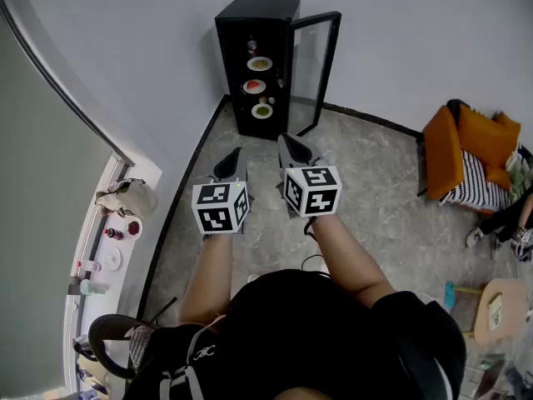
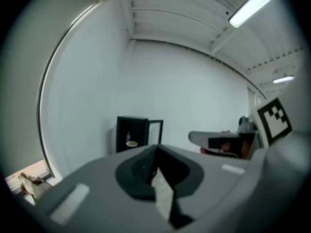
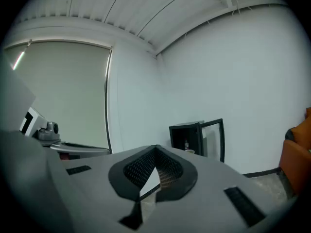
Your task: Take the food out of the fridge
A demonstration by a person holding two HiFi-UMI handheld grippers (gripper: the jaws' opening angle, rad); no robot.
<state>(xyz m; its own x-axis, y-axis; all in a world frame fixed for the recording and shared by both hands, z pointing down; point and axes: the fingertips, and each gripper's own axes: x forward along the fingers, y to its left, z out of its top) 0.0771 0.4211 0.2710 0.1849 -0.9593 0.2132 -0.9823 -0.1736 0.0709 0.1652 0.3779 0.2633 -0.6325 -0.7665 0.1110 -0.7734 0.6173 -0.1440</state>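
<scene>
The food (image 1: 254,85) sits on three plates, one per shelf, inside the black fridge (image 1: 250,22), which stands against the wall with its glass door (image 1: 316,65) swung open on your right gripper's side. You stand well back from the fridge with your left gripper (image 1: 235,157) and right gripper (image 1: 288,142) aimed toward it, both empty, jaws pressed together. If you reach in with them closed, you will probably shove a plate rather than grasp it, and the open door could snag your right gripper.

Head view from above, gripper views level, share far fridge (image 1: 258,11).
</scene>
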